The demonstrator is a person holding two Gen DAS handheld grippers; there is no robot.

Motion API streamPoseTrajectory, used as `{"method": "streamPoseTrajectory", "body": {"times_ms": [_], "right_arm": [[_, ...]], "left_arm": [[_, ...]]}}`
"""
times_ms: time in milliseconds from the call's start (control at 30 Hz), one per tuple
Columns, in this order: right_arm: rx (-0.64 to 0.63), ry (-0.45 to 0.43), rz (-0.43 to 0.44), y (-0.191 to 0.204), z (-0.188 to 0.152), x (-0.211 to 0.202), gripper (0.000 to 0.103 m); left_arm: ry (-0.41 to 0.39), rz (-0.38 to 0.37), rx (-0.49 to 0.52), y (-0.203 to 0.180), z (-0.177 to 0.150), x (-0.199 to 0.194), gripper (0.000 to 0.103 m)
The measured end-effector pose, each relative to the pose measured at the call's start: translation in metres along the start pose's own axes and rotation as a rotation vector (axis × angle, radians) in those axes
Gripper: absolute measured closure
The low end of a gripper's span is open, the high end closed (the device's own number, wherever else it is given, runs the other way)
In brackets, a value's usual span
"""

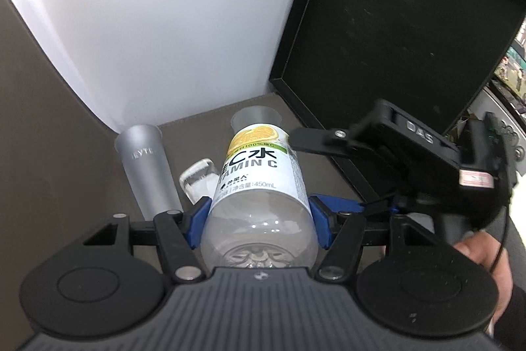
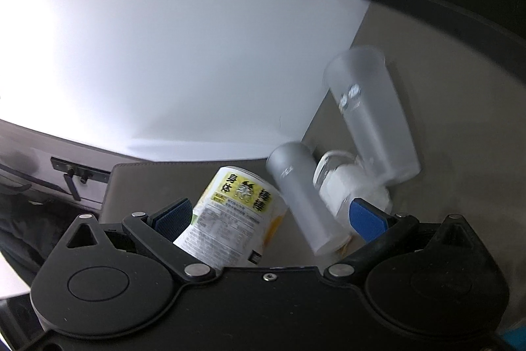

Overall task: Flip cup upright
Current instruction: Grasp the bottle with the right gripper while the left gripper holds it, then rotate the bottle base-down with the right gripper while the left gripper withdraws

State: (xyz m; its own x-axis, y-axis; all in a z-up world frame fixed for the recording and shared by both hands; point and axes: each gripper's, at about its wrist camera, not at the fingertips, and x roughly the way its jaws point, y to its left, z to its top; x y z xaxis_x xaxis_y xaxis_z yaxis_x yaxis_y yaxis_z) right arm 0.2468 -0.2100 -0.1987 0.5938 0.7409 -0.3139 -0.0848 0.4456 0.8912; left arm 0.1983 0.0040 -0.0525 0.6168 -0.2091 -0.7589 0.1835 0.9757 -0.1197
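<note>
My left gripper (image 1: 259, 219) is shut on a clear vitamin C water bottle (image 1: 256, 173), its blue pads pressing both sides near the base. Past the bottle a frosted grey cup (image 1: 148, 170) stands at the left, its wide end on the brown tabletop. A second frosted cup (image 1: 256, 117) shows behind the bottle. In the right wrist view my right gripper (image 2: 271, 217) is open. The bottle (image 2: 236, 213) is beside its left pad, with the grey cup (image 2: 302, 196) and a paler frosted cup (image 2: 371, 114) beyond. The view is motion-blurred.
A small clear glass (image 1: 199, 178) (image 2: 345, 183) with white contents sits between the cups. A white panel (image 1: 164, 22) closes the back and a black panel (image 1: 394, 22) the right, forming a tight corner. A hand (image 1: 486, 255) holds the right gripper's handle.
</note>
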Motion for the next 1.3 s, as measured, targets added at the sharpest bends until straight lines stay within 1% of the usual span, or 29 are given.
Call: {"method": "streamPoseTrajectory", "body": {"times_ms": [100,200,267,333,367,400,433,500,600,700,767,867,1033,1133,1300], "right_arm": [[0.036,0.029,0.021,-0.005,-0.006,0.003,0.0],[0.042,0.048,0.036,-0.005,-0.012,0.009,0.0],[0.039,0.049,0.038,-0.007,-0.015,0.01,0.004],[0.046,0.057,0.049,-0.008,-0.016,0.01,0.02],[0.066,0.067,0.058,-0.009,-0.015,0.01,0.024],[0.085,0.073,0.059,-0.011,-0.014,0.01,0.037],[0.094,0.08,0.06,-0.012,-0.012,0.01,0.038],[0.1,0.089,0.061,-0.014,-0.011,0.01,0.039],[0.045,0.076,0.052,-0.006,-0.014,0.007,0.04],[0.011,0.062,0.037,0.0,-0.013,0.004,0.041],[-0.036,0.048,0.017,0.006,-0.015,0.0,0.041],[-0.136,0.008,-0.024,0.021,-0.018,-0.008,0.041],[-0.244,-0.067,-0.076,0.034,-0.018,-0.021,0.041],[-0.297,-0.115,-0.111,0.04,-0.015,-0.029,0.041],[-0.393,-0.186,-0.169,0.05,-0.015,-0.038,0.041]], "left_arm": [[-0.001,-0.015,0.007,-0.005,-0.007,0.0,0.041],[0.008,-0.02,0.01,-0.009,-0.016,0.001,0.041],[0.021,-0.019,0.002,-0.01,-0.022,0.002,0.041],[0.035,-0.02,0.002,-0.01,-0.028,0.005,0.041],[0.038,-0.014,0.013,-0.012,-0.031,0.005,0.041],[0.042,-0.01,0.023,-0.012,-0.033,0.007,0.041],[0.046,-0.012,0.026,-0.012,-0.035,0.007,0.041],[0.057,-0.025,0.014,-0.009,-0.036,0.008,0.041],[0.066,-0.031,0.013,-0.009,-0.037,0.009,0.041],[0.1,-0.032,0.027,-0.009,-0.036,0.015,0.041],[0.114,-0.018,0.036,-0.012,-0.035,0.018,0.039],[0.131,0.024,0.061,-0.02,-0.034,0.022,0.038],[0.176,0.031,0.088,-0.024,-0.035,0.029,0.038],[0.183,0.039,0.08,-0.021,-0.035,0.03,0.038],[0.174,0.059,0.032,-0.007,-0.03,0.028,0.038]]}}
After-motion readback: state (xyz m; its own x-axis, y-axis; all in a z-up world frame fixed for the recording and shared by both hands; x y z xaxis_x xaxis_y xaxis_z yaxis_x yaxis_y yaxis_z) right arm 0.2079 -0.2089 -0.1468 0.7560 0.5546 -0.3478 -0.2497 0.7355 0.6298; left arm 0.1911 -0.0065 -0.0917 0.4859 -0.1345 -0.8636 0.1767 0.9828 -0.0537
